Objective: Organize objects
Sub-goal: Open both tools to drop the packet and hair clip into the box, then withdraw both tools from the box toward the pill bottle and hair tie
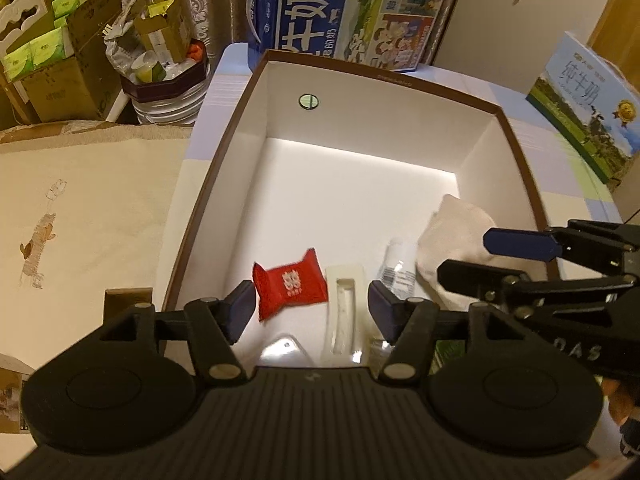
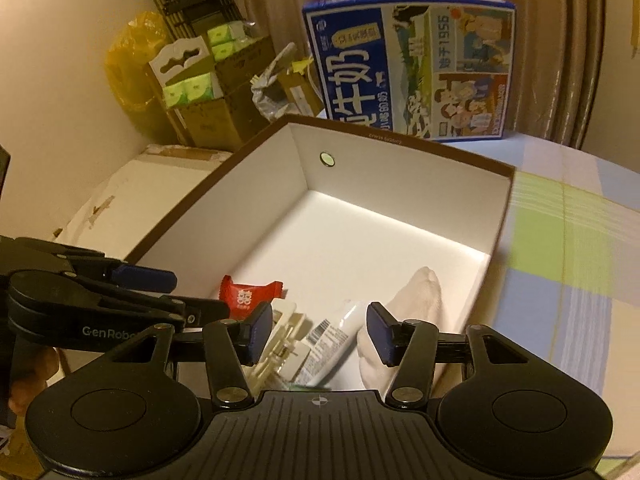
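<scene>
While both tools hang over the near end of the box, the left gripper (image 1: 312,304) stands with its blue-padded jaws apart and nothing pressed between them; a red candy wrapper (image 1: 290,285) and a clear plastic blister tray (image 1: 345,312) lie below the gap, on the box floor. Right gripper (image 2: 318,332): jaws likewise parted, pads clear of any item, with a white tube (image 2: 334,340) bearing a barcode label lying below and between them. White sock (image 2: 408,312): lies against the right wall of the box, just beside the tube, its toe pointing toward the far end. Red candy wrapper, right view (image 2: 246,294): near the left wall, touching or just beside the blister tray (image 2: 284,344); which of the two cannot be told. Box (image 1: 400,80): open-topped, brown outside and on the rim, white inside, with a round metal eyelet (image 1: 309,101) in the far wall; the far half of its floor is bare. Table surface (image 2: 560,248): covered in a pale checked cloth of green, blue and white. Blue milk carton (image 2: 408,68): stands upright behind the box, printed with cartoon figures. Second milk carton (image 1: 588,108): pale blue with a meadow print, at the right, well apart from the box. Background, left: cardboard boxes (image 1: 60,60) holding green tissue packs, beside curtains.
</scene>
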A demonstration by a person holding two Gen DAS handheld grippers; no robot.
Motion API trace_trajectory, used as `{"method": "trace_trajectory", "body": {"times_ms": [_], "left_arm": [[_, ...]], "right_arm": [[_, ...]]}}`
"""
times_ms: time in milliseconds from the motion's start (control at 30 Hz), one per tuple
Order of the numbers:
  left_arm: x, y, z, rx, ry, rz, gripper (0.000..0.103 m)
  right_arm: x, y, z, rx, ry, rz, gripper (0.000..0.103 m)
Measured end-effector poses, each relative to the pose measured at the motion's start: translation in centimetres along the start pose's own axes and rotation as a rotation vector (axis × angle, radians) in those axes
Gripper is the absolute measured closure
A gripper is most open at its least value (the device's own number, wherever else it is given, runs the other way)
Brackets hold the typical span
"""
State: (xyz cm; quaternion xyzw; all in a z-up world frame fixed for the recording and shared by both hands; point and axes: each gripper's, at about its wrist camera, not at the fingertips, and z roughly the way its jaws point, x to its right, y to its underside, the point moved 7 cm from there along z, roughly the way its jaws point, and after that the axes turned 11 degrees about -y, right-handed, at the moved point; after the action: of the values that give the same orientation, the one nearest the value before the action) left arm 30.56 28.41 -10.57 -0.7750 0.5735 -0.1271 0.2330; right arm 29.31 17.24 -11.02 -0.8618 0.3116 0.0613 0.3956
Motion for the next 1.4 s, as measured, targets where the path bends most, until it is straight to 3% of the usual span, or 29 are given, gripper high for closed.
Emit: {"method": "trace_trajectory", "body": {"times_ms": [533,1400], "left_arm": [[0.2,2.1,-6.4,0.062,0.022,-0.027,0.027],[3.3,9.1,-12.4,0.050,0.022,-0.023,0.022]], "right_arm": [[-2.2,2.8,-7.1,0.052,0.000,0.046,0.052],[-4.6,8.3,-14.7,0.066,-0.022,0.061,0.051]]}}
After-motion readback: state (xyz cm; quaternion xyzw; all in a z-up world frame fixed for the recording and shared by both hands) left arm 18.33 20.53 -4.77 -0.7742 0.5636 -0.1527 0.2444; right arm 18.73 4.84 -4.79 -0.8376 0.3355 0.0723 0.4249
